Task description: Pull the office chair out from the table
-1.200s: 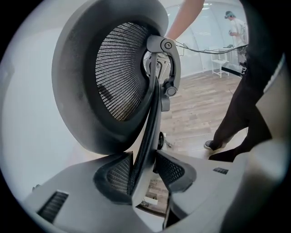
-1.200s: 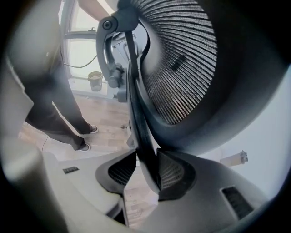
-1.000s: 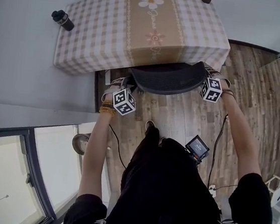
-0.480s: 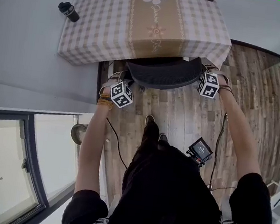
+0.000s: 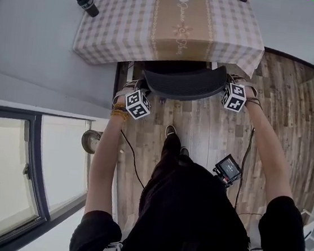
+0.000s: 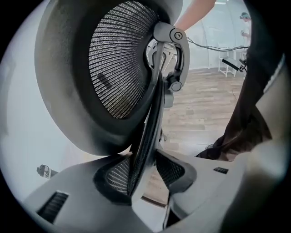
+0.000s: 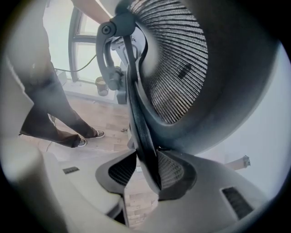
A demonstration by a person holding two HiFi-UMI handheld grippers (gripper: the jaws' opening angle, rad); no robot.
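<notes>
Chair (image 5: 185,83) x1, L tongs (image 6: 144,175), R tongs (image 7: 148,173)

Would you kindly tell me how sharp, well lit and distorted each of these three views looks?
Head view: sharp and evenly lit, the office chair crisp, though the wide lens bows the window frame at the left. Left gripper view: heavy fisheye, black corners, backrest mesh sharp, its near rim soft. Right gripper view: same distortion, window blown out by daylight.

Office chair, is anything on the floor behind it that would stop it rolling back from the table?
Only the person's own shoe stands on the wood floor behind the office chair; the boards between look bare.
</notes>
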